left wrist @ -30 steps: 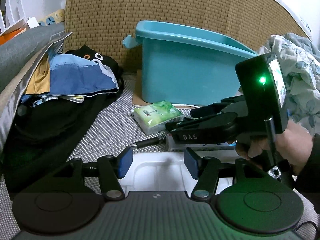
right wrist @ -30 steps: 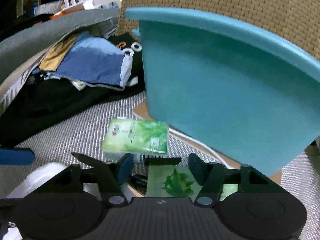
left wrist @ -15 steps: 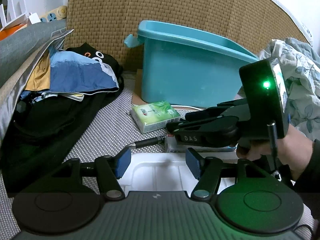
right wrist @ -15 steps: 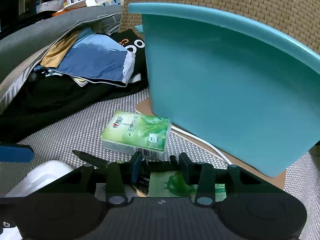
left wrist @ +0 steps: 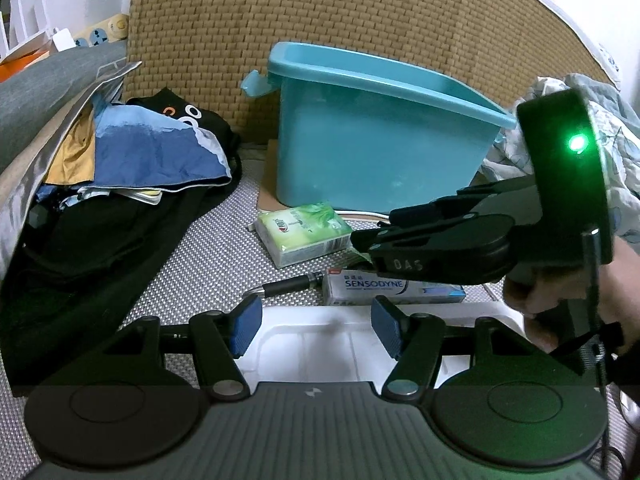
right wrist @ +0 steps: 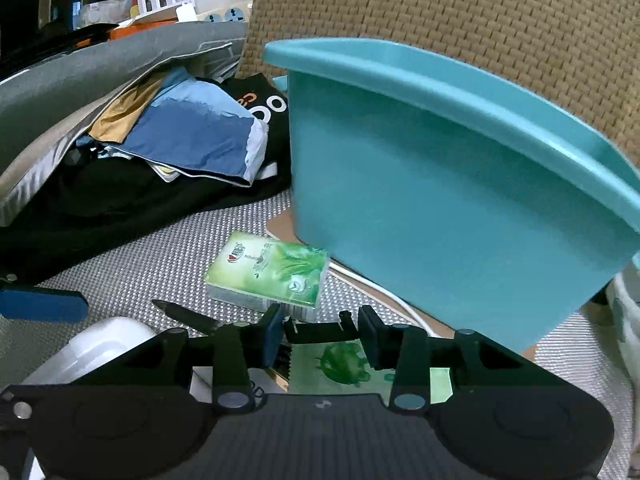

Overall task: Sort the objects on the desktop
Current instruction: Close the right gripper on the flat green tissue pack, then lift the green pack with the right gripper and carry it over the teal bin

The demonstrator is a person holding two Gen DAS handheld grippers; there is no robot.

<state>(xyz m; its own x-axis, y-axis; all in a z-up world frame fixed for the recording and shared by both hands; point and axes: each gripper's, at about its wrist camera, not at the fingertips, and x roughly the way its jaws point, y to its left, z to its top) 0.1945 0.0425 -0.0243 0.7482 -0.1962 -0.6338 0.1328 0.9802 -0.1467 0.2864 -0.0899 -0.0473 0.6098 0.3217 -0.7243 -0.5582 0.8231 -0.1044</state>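
A green tissue pack point(left wrist: 301, 233) lies on the woven mat in front of a teal plastic bin point(left wrist: 376, 136); both also show in the right wrist view, the pack point(right wrist: 269, 272) and the bin point(right wrist: 452, 188). A black pen point(left wrist: 286, 286) and a Sensodyne toothpaste box point(left wrist: 394, 290) lie nearer. My left gripper point(left wrist: 316, 322) is open and empty above a white tray point(left wrist: 320, 348). My right gripper point(right wrist: 320, 340) has closed on a flat green sachet point(right wrist: 344, 368) with a serrated edge, held just short of the tissue pack.
A pile of clothes point(left wrist: 132, 184) and a grey cushion point(left wrist: 48, 92) fill the left side. A woven wicker panel point(left wrist: 360, 20) stands behind the bin. A floral cloth point(left wrist: 616, 140) lies at right. A white cable point(right wrist: 372, 288) runs by the bin's base.
My right gripper's fingers closed in on the green sachet and lifted it a little. The left gripper stayed open and drew back slightly.
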